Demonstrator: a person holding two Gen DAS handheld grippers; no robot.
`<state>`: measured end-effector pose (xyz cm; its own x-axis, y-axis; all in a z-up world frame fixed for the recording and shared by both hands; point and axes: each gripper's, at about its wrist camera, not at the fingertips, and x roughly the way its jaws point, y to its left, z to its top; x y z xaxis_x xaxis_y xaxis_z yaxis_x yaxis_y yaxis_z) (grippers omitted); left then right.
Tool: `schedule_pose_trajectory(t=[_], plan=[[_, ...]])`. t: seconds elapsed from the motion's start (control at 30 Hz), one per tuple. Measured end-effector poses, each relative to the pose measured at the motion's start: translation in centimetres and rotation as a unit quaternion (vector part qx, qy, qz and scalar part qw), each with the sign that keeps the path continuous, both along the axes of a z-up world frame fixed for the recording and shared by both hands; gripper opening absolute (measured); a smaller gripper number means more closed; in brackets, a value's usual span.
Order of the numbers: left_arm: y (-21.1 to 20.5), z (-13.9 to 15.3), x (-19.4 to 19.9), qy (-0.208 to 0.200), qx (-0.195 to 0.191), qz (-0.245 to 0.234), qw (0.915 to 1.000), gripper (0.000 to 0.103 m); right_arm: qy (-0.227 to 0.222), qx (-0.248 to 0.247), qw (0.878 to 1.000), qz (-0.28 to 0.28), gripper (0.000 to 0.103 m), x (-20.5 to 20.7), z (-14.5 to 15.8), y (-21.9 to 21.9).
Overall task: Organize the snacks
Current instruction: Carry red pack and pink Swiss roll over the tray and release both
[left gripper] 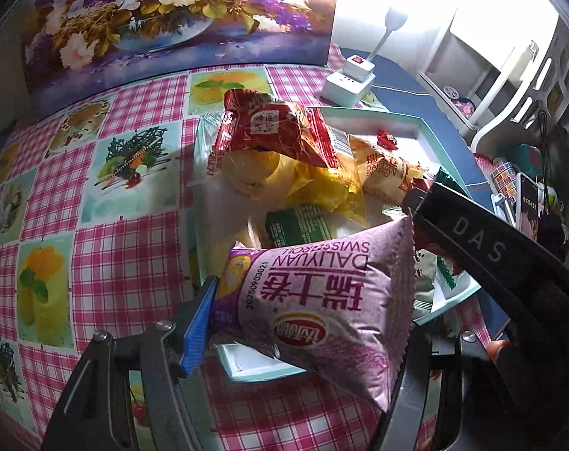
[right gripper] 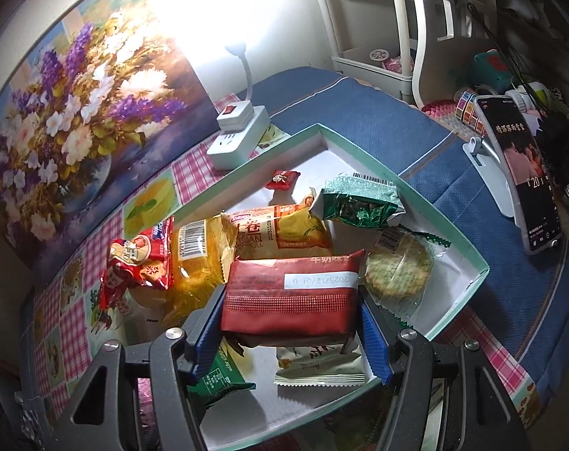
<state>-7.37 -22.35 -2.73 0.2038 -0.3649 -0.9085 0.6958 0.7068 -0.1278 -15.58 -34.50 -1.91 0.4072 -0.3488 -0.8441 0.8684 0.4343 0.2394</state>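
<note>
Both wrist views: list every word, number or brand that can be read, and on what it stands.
"DALIYUAN SWISSROLL", "20250903021": purple snack pack in the left hand-held gripper.
"DAS": black arm of the right hand-held gripper.
"2025/12/01 B": red snack pack in the right hand-held gripper.
"20": phone.
Other print: too small.

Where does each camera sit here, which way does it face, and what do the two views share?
Left wrist: on the left gripper, looking steeply down over the mint-rimmed white cardboard tray; its blue-padded fingers clamp a purple Swiss-roll packet; the right gripper's black body crosses in.
Right wrist: on the right gripper, looking down into the tray; it grips a dark red snack packet.
Shared: tray, white power strip, flower painting.
</note>
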Motion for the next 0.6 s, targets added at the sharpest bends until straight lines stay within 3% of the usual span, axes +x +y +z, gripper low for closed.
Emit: schedule_pose_trajectory(t=[0.47, 0.6], plan=[[0.09, -0.05, 0.01, 0.009, -0.002, -0.008, 0.9999, 0.079, 0.006, -0.002, 1.000, -0.001, 0.068, 0.00, 0.00, 0.00], [0.04, 0.35, -0.23, 0.004, -0.009, -0.017, 0.9998, 0.089, 0.003, -0.006, 1.000, -0.006, 0.068, -0.15, 0.16, -0.07]])
